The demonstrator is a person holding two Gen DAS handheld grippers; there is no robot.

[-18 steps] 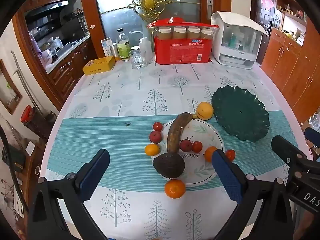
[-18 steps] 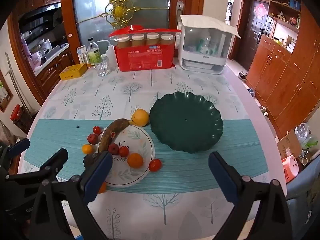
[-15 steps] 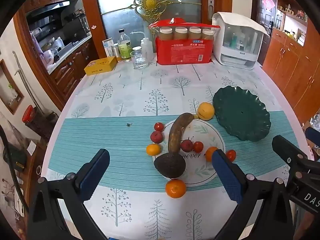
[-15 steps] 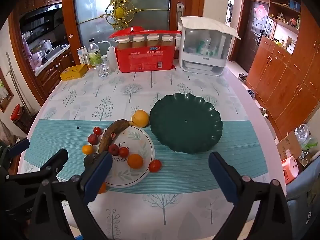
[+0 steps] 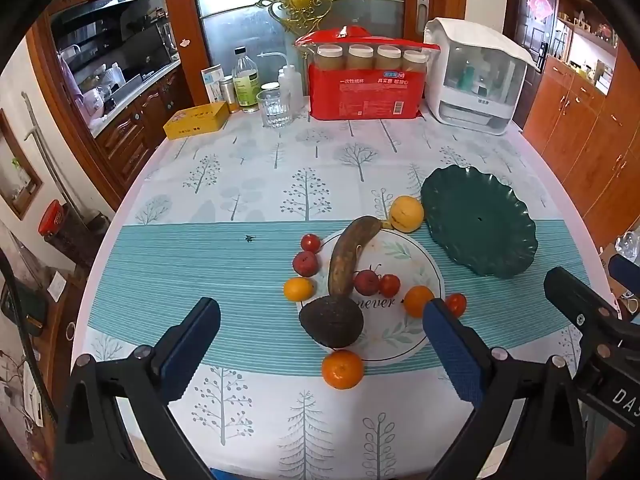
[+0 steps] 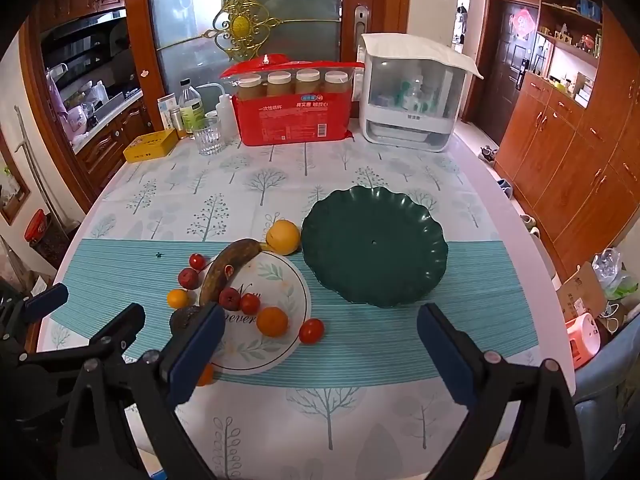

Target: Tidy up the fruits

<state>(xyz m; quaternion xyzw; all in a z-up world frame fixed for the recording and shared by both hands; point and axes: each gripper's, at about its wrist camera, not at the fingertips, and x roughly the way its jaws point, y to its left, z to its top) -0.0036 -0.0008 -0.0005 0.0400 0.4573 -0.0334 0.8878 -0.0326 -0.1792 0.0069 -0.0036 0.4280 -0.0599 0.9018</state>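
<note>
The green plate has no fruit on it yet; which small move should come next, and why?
Probably lower the open left gripper over the avocado. It sits nearest, between the spread fingers, and the green plate holds nothing, so moving fruit has not begun.

One banana (image 5: 352, 256), one avocado (image 5: 331, 321), one yellow fruit (image 5: 406, 213), three oranges (image 5: 342, 369), five small red fruits (image 5: 305, 263), two plates (image 5: 478, 220), all beyond the jaws.

Both wrist views look down across the table (image 5: 248, 160) from its near edge, sharing the green plate (image 6: 372, 248).
</note>
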